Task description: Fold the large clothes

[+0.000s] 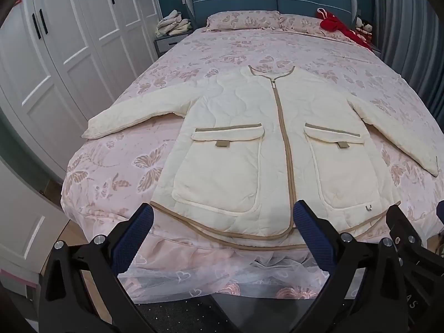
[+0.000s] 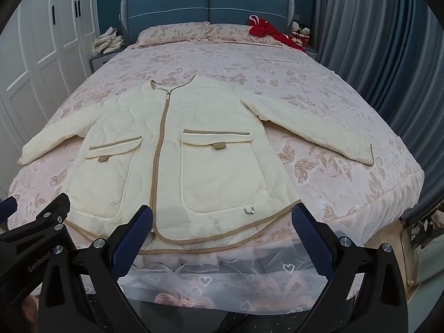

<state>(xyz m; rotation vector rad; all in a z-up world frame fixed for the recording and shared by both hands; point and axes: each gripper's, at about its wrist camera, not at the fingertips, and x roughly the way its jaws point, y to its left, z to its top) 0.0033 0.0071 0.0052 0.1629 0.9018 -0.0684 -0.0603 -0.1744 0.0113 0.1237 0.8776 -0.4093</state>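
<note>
A cream quilted jacket [image 1: 249, 127] with tan trim, a closed zip and two flap pockets lies flat, face up, on the pink butterfly bedspread [image 1: 236, 47], both sleeves spread out sideways. It also shows in the right wrist view [image 2: 194, 144]. My left gripper [image 1: 222, 222] is open and empty, held just before the jacket's hem at the foot of the bed. My right gripper [image 2: 222, 222] is open and empty, beside the left one, over the hem's right half. Each gripper shows at the edge of the other's view.
White wardrobes [image 1: 55, 55] stand left of the bed. Grey curtains [image 2: 374, 41] hang on the right. A red garment [image 1: 335, 25] lies on the pillows at the blue headboard. Folded cream clothes [image 1: 174, 23] sit on the left nightstand. A lace bed skirt [image 2: 222, 274] hangs below the hem.
</note>
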